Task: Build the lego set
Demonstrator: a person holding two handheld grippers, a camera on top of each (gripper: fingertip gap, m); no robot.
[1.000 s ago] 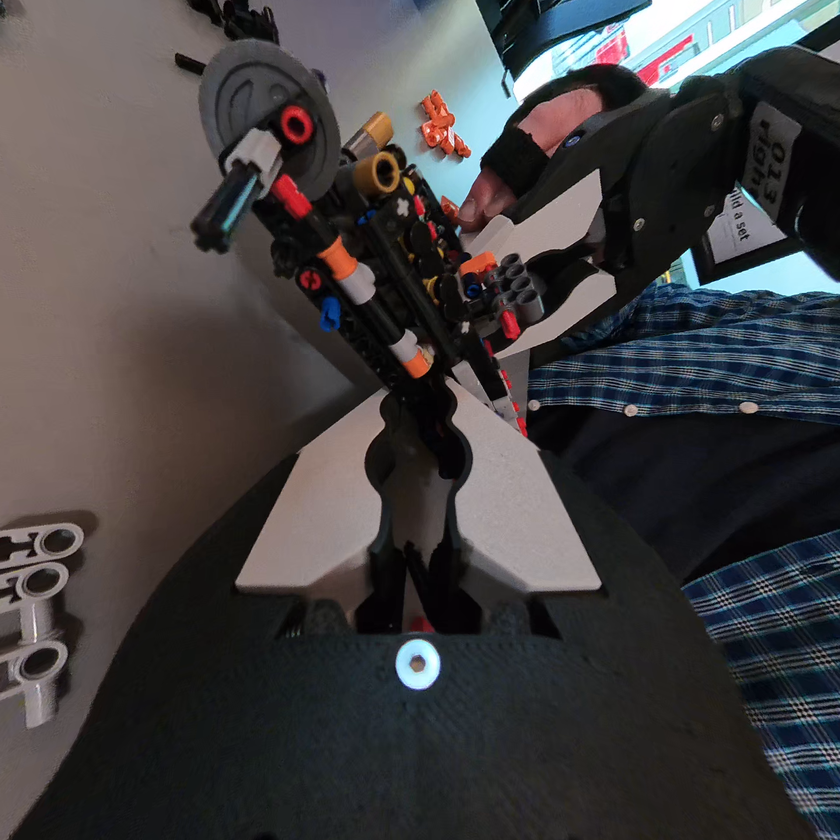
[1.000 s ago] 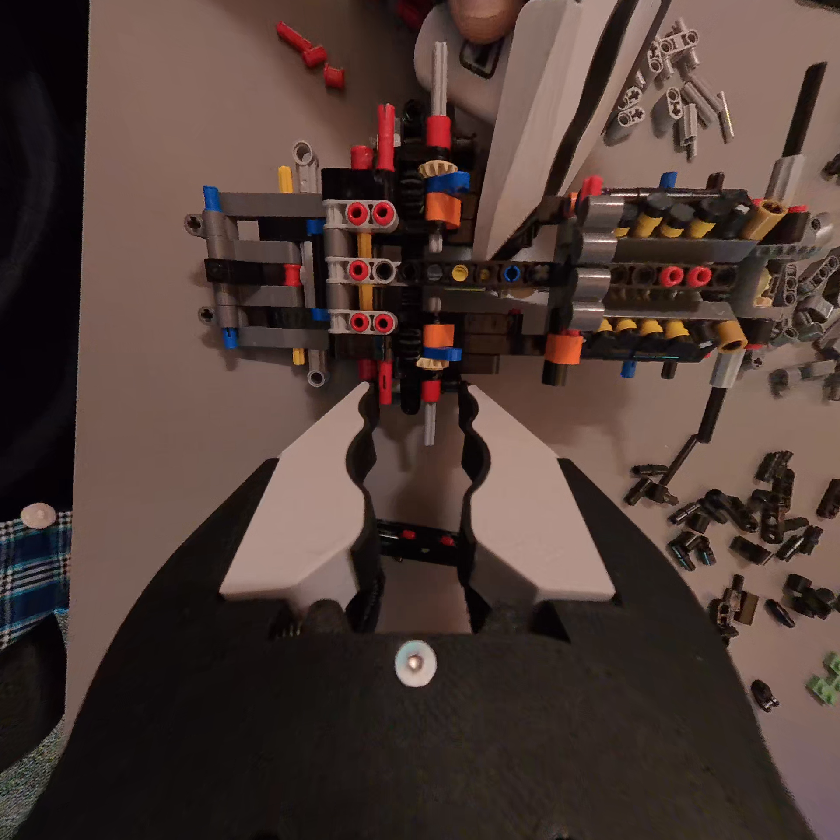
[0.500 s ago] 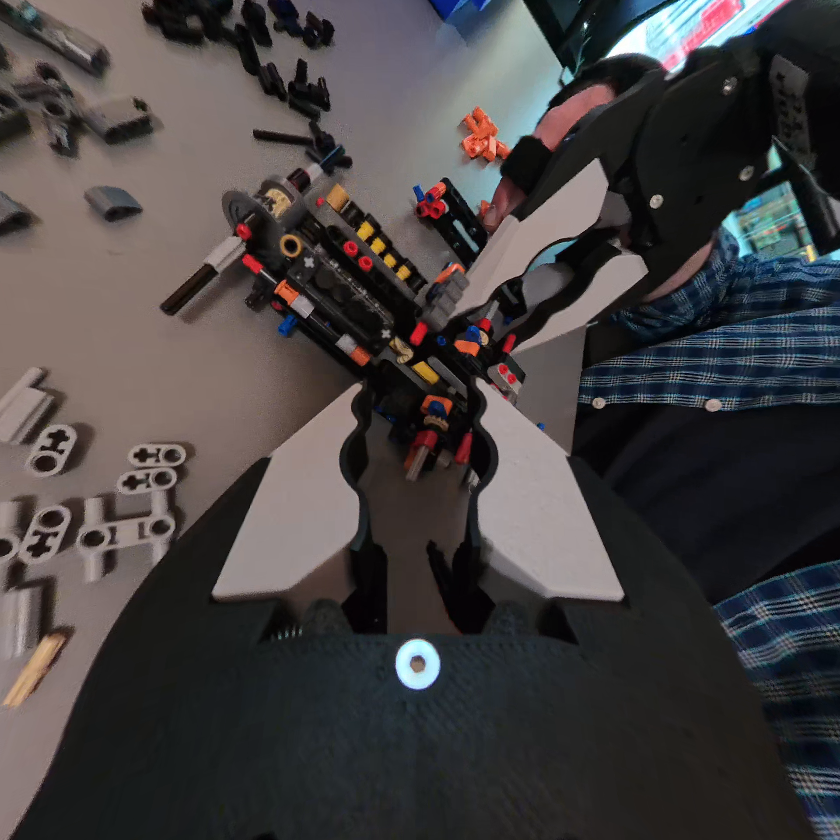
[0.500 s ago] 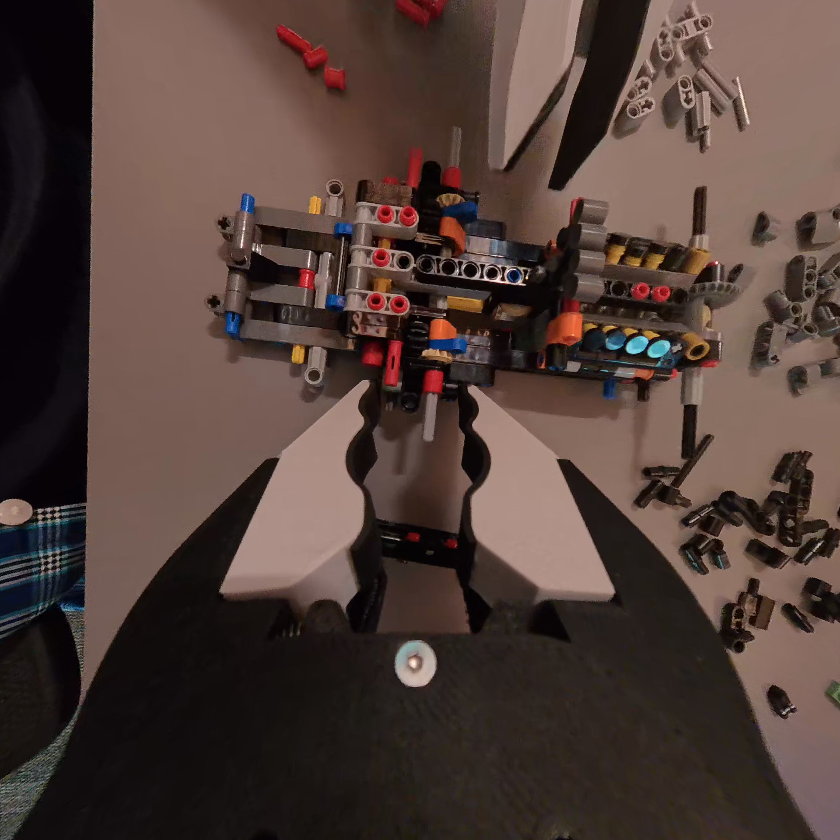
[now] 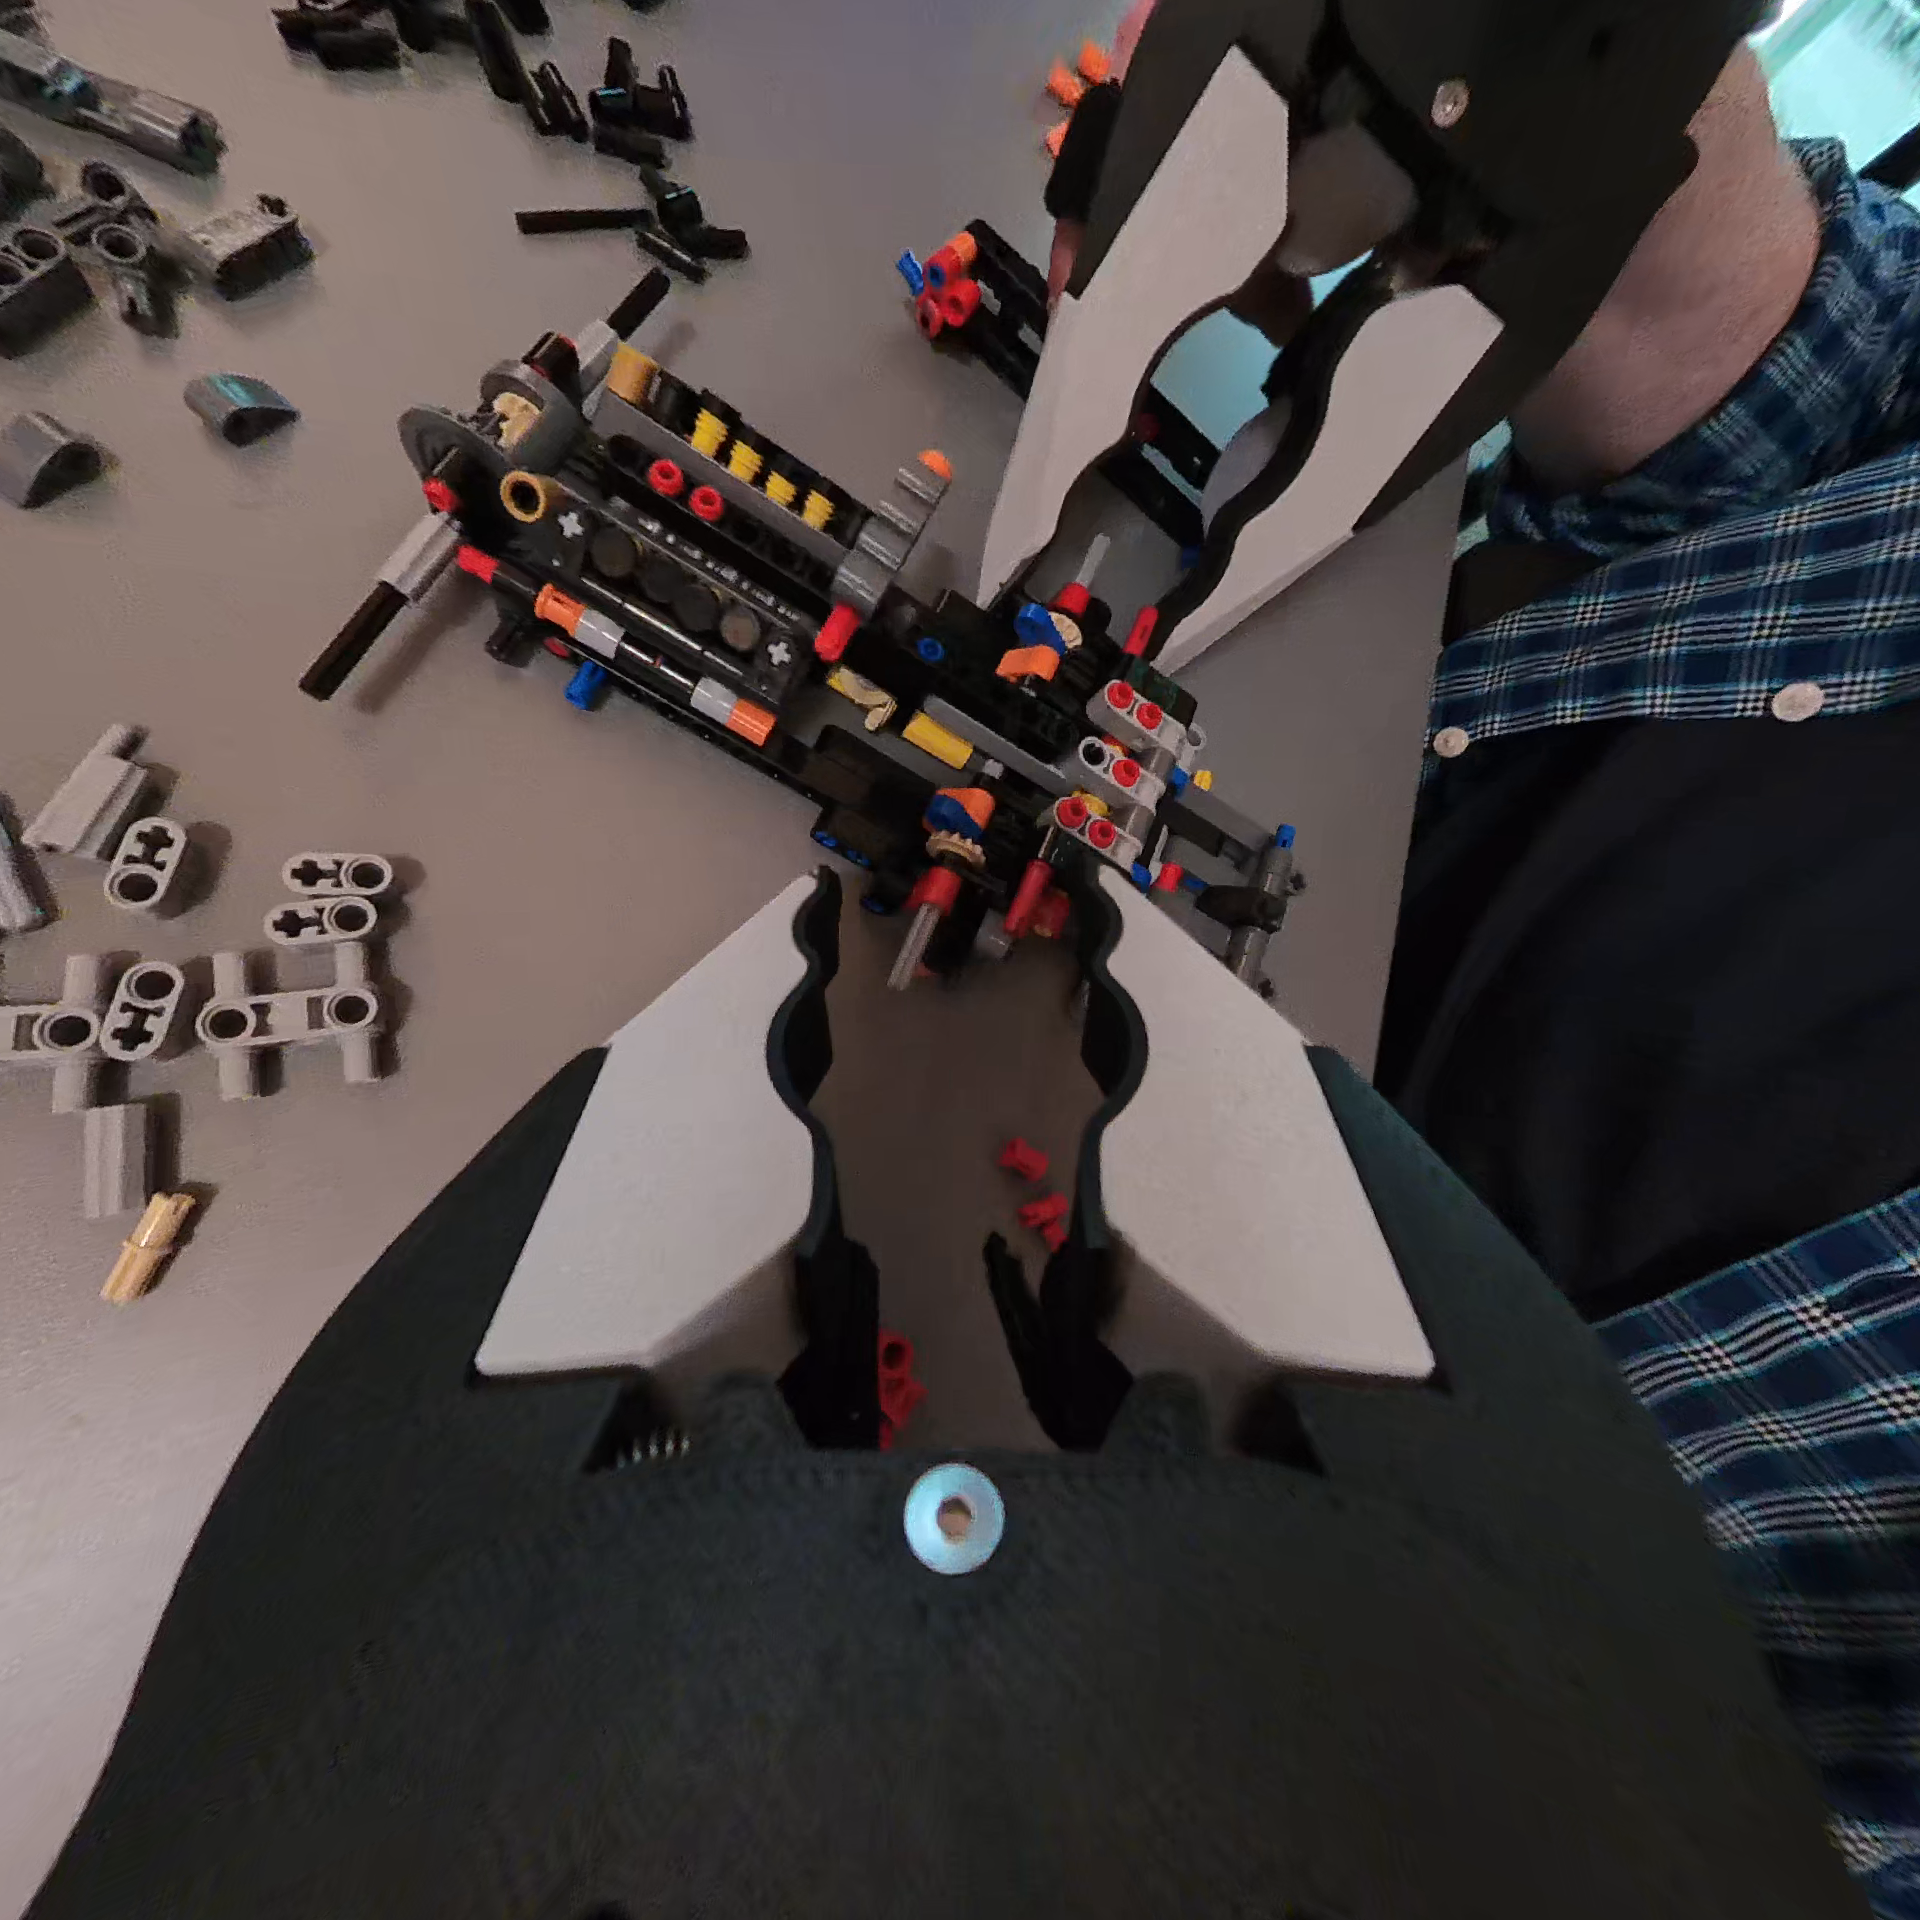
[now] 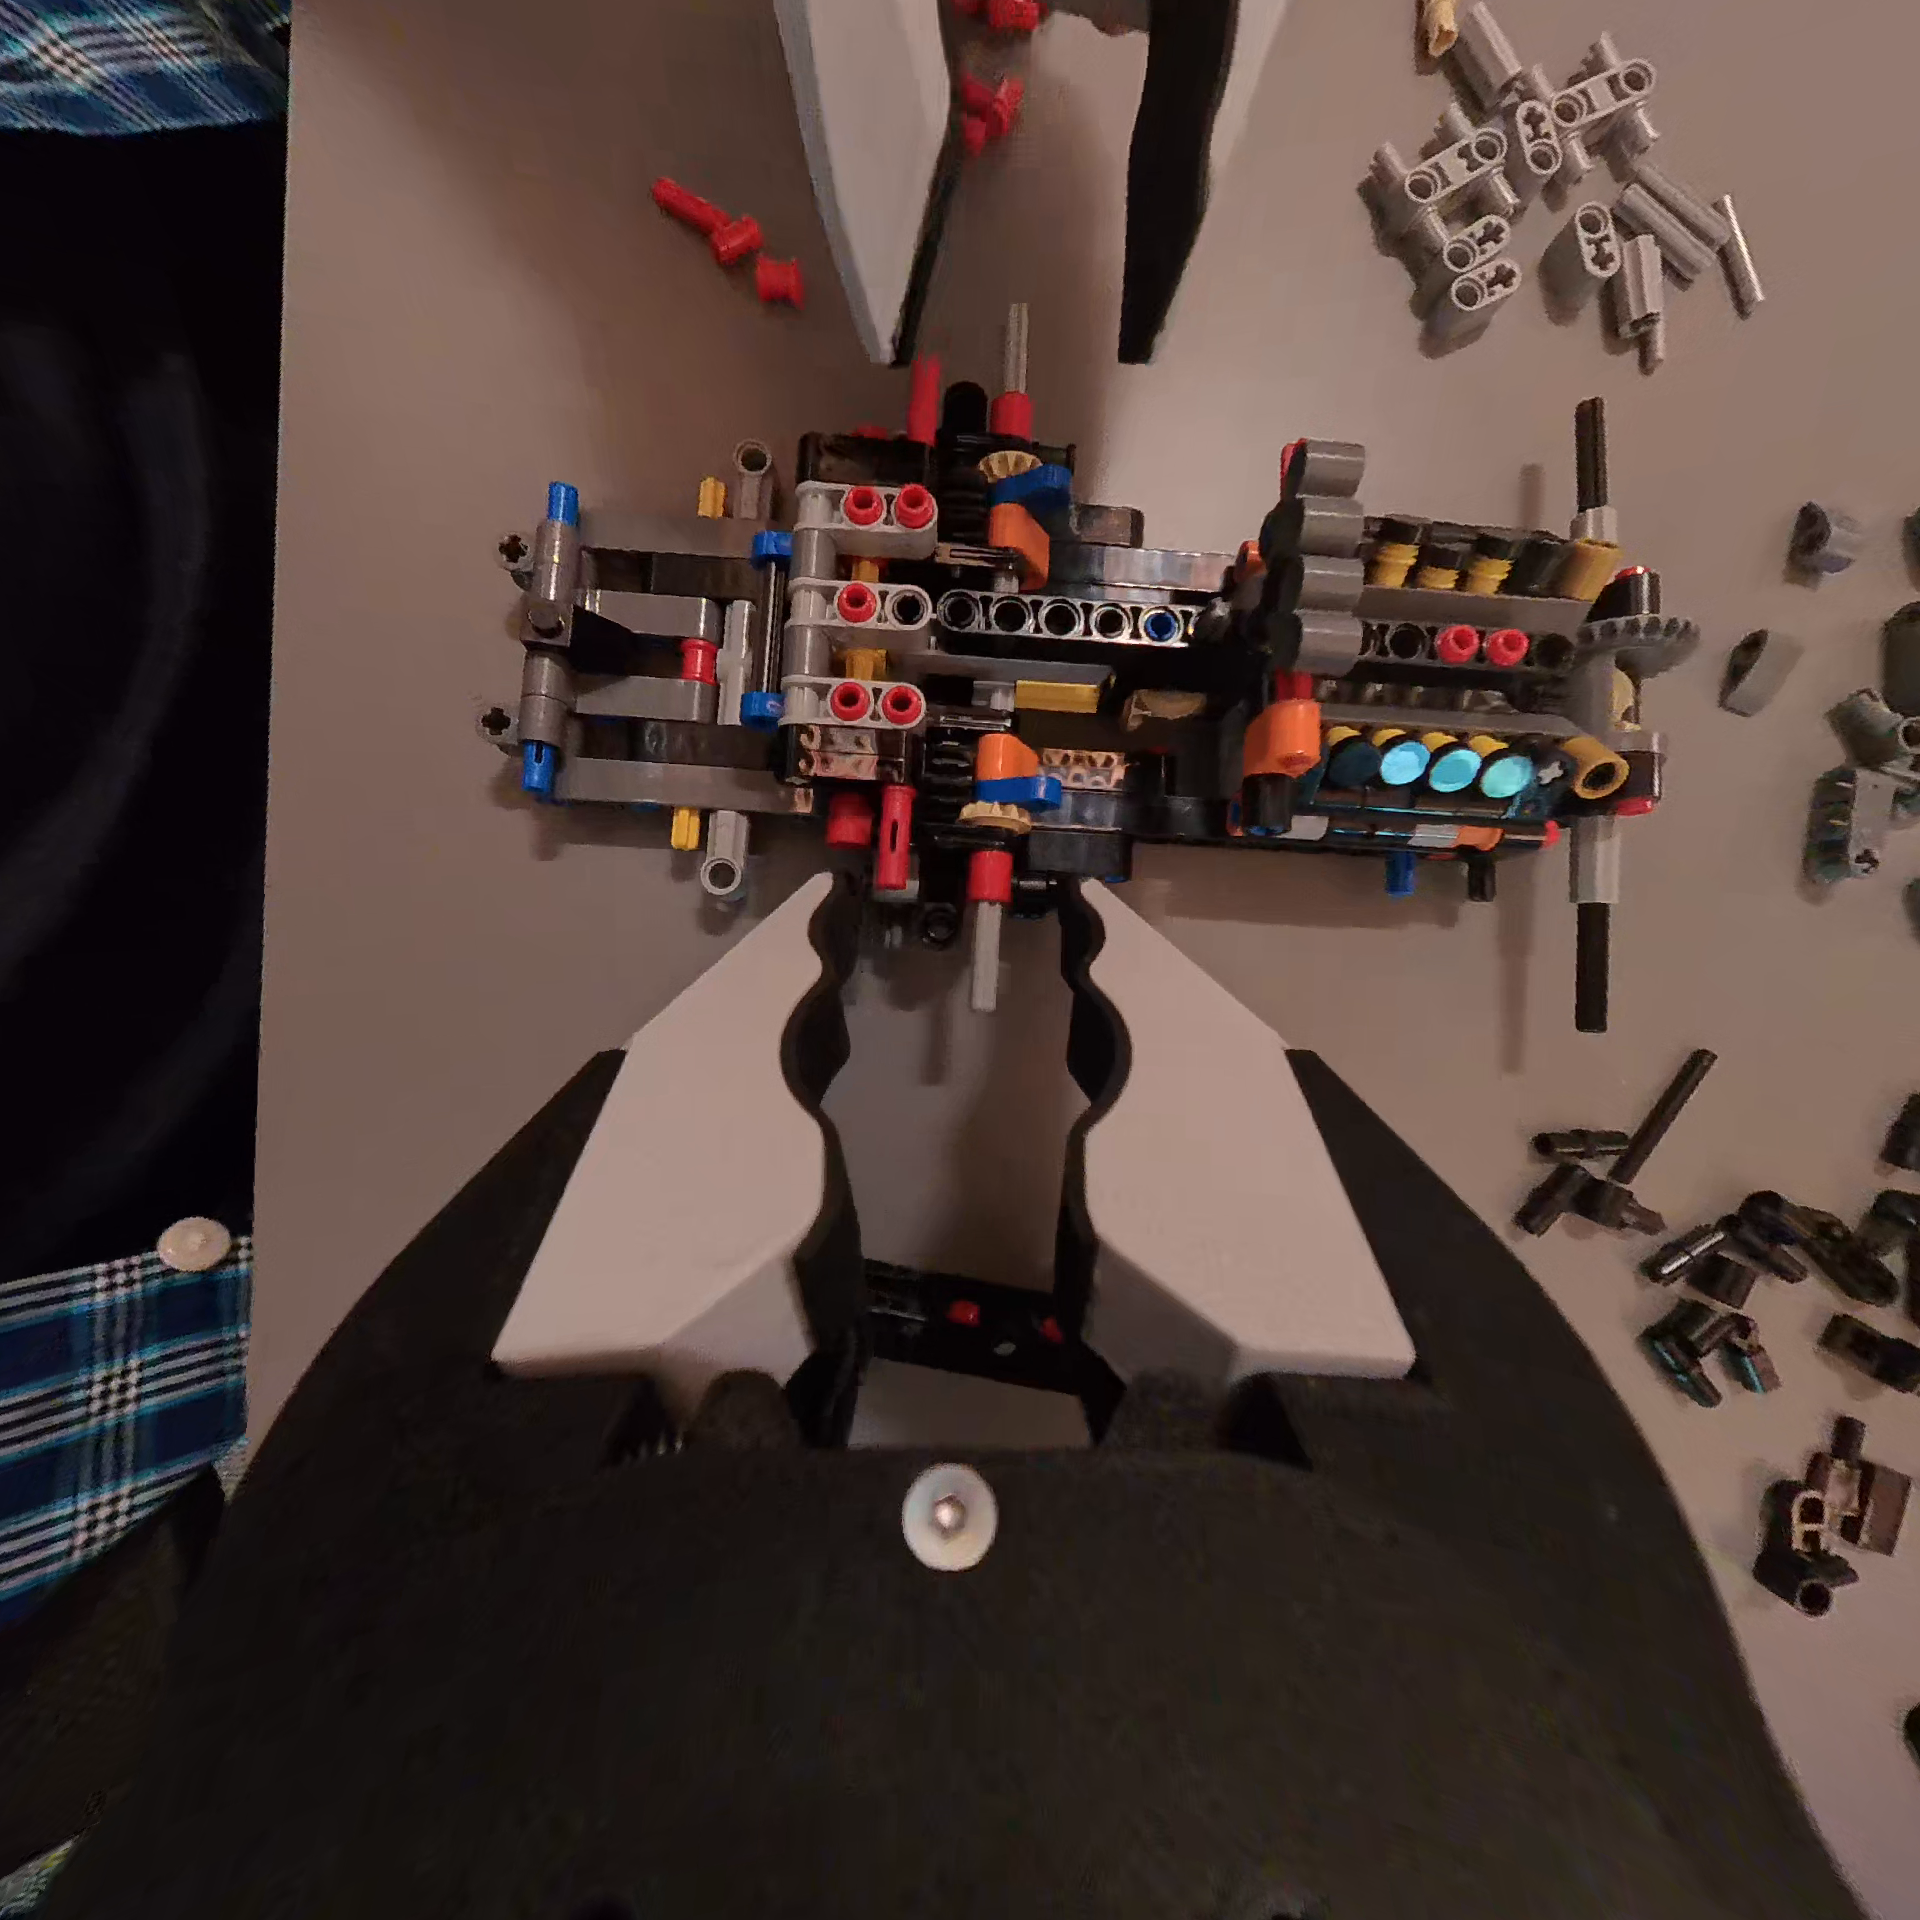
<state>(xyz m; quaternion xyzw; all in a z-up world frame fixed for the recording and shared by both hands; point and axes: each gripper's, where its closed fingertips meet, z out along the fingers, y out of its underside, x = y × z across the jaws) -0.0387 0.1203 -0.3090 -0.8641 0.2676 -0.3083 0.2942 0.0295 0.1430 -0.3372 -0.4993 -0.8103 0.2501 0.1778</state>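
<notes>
My left gripper [image 5: 961, 914] and right gripper [image 6: 951, 894] both gape wide, empty, flanking the lego model [image 6: 1081, 655] lying flat on the table [image 5: 582, 790]. Closing carelessly, I might snap its protruding axles. Only my left view shows red pins [image 5: 1029, 1184] between my fingers.

grey table [image 6: 520, 312], lego assembly [image 6: 1091, 644], loose pieces [image 6: 1558, 156]

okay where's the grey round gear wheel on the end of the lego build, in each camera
Left wrist view: the grey gear wheel sits upper left, at the far end of the lego build.
Right wrist view: the wheel sits at middle right, seen edge-on at the build's right end.
Shared landmark: the black axle sticking out beside it.
</notes>
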